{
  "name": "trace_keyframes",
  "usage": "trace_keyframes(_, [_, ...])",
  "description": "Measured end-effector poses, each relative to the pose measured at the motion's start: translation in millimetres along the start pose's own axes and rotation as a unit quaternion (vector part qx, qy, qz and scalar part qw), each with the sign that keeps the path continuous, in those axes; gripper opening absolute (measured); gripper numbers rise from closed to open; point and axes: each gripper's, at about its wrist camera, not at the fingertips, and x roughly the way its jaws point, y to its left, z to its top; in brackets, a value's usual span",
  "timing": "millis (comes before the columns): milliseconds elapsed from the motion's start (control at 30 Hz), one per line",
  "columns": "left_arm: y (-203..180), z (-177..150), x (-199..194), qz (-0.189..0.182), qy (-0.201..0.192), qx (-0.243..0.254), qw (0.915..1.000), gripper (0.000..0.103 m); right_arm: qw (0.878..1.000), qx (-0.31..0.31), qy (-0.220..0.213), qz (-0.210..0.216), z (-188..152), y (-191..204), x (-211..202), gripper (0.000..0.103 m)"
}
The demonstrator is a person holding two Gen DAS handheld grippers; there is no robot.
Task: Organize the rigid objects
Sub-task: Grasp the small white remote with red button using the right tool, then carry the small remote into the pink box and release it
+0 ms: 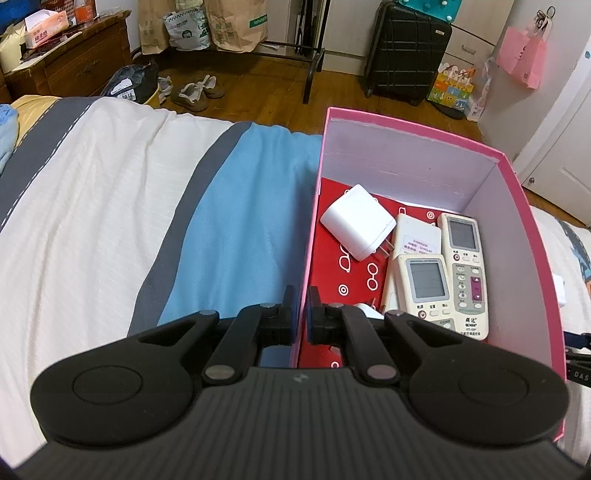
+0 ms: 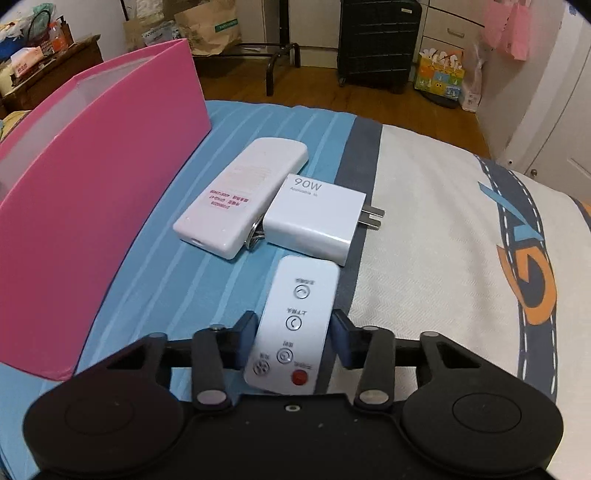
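In the left wrist view my left gripper [image 1: 302,306] is shut on the left wall of the pink box [image 1: 406,155], one finger on each side of it. In the box lie a white charger [image 1: 356,221], two screen remotes [image 1: 465,269] and a face-down remote [image 1: 417,236]. In the right wrist view my right gripper [image 2: 293,328] is shut on a small white remote [image 2: 299,295] with a red button, its pads against both long edges. Just beyond it on the bed lie a 90W charger [image 2: 317,214] and a face-down white remote [image 2: 240,199]. The pink box [image 2: 92,206] stands to their left.
Everything rests on a bed with a blue, grey and white striped cover [image 1: 110,192]. Past the bed's far edge is wooden floor with a black suitcase [image 1: 406,51], paper bags [image 1: 236,26], shoes [image 1: 195,94] and a wooden dresser [image 1: 74,62].
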Motion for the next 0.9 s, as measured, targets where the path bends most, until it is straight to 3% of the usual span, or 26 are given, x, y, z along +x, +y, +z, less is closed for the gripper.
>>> trace_keyframes(300, [1.4,-0.4,-0.8,-0.002,0.0,-0.002,1.0,0.005,1.0,0.017,-0.011,-0.012,-17.8,2.1,-26.5,0.045])
trace_keyframes(533, [0.7,-2.1,-1.8,0.0,-0.003,0.002,1.0,0.004,0.997,0.04,-0.055,0.024,-18.1,15.0,-67.0,0.045])
trace_keyframes(733, [-2.0,-3.1,-3.9,0.003,-0.01,0.011,0.9999,0.003,0.984,0.024,-0.128,0.118,-0.6,57.0,-132.6,0.046])
trace_keyframes(900, [-1.9,-2.8,-4.1,0.0,-0.012,0.009,0.9999,0.003,0.971,-0.037,-0.127,0.2,17.3,119.1,-149.1,0.046])
